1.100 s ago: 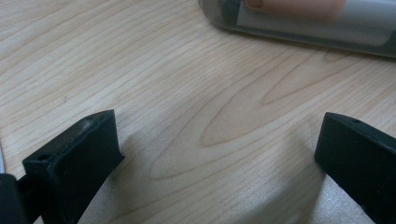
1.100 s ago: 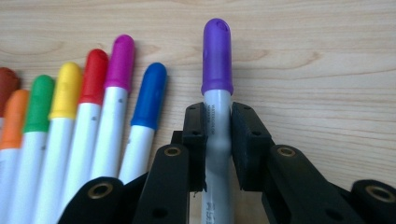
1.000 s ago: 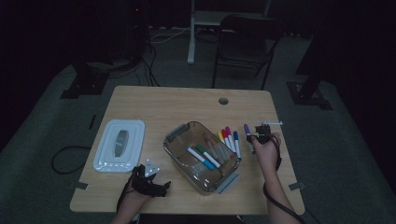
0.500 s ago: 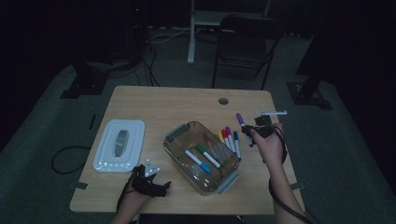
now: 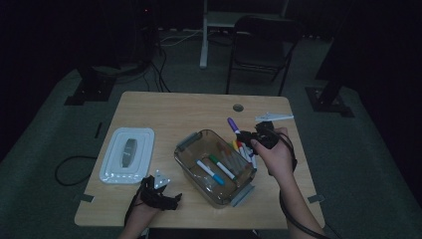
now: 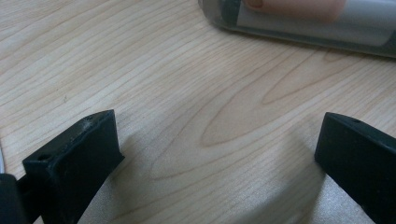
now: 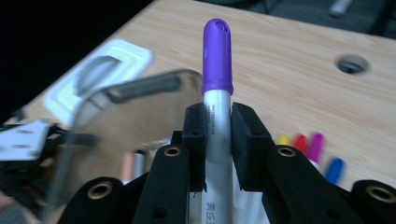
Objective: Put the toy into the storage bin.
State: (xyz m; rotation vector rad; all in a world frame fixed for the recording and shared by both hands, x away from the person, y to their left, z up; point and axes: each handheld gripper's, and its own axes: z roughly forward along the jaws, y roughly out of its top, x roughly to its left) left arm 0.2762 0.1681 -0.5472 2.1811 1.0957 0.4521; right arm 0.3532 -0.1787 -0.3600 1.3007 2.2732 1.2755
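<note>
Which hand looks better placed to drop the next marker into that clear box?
Right, probably. The right hand-held gripper is shut on the purple marker, beside the clear box. The left hand-held gripper rests open on the table, holding nothing.

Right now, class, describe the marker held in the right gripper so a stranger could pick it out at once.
Start at the clear plastic bin in the middle of the wooden table. Just beyond its right end, the right gripper holds the purple marker off the table. Unlike the markers lying loose, it is clamped between the jaws, purple cap outward.
</note>
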